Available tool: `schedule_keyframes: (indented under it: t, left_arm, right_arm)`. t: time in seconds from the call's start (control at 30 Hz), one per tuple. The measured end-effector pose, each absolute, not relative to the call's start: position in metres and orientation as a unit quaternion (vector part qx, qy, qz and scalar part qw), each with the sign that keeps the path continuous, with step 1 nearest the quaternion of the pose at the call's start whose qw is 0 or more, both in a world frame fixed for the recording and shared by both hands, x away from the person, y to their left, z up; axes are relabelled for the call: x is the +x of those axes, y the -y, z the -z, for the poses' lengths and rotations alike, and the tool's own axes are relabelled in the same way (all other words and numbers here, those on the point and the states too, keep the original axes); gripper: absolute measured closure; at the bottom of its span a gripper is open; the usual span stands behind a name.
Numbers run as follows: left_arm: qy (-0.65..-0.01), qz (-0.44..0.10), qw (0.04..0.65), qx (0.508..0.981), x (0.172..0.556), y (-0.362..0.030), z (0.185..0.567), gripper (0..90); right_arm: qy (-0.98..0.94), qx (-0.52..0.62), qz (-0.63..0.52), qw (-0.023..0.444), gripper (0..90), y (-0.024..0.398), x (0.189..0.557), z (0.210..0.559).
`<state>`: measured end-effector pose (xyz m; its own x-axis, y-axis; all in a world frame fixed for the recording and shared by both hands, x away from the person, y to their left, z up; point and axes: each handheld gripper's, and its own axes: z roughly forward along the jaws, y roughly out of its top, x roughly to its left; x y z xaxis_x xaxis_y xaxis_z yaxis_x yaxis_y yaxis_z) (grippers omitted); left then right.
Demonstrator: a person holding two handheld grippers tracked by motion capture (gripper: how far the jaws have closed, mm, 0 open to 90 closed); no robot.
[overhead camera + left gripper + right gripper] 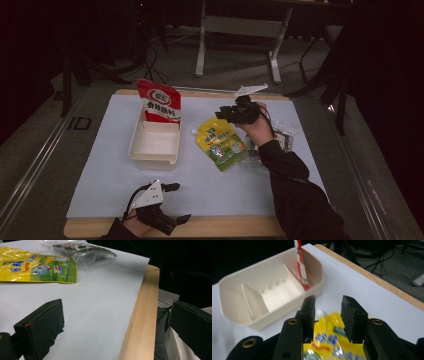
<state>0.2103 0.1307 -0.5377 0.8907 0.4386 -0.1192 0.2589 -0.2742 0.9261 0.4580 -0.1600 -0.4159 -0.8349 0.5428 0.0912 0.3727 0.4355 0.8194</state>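
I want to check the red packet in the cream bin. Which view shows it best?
The high view: the red packet stands upright, front facing the camera, at the far end of the cream bin. The right gripper view catches it edge-on, blurred.

The high view looks forward and down on the whole table (95, 200) from above its near side. The left gripper view sits low, close to the table's near edge, facing across it. The right gripper view hovers close above. All three share the yellow pouch (220, 143).
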Motion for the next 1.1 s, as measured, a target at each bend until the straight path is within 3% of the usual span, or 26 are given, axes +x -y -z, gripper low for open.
schedule_keyframes:
  t: [0.47, 0.77, 1.1]
  left_arm:
    - [-0.216, -0.076, 0.561, 0.796, 0.213, -0.127, 0.538, 1.3]
    - [-0.213, -0.072, 0.560, 0.797, 0.216, -0.124, 0.539, 1.3]
    - [-0.209, -0.069, 0.560, 0.798, 0.221, -0.121, 0.539, 1.3]
  right_arm:
    - [-0.824, 0.327, -0.443, 0.134, 68.5, 0.263, 0.426, 0.430]
    - [-0.813, 0.391, -0.403, 0.151, 87.1, 0.339, 0.412, 0.461]
    - [-0.787, 0.468, -0.363, 0.173, 89.9, 0.391, 0.421, 0.496]
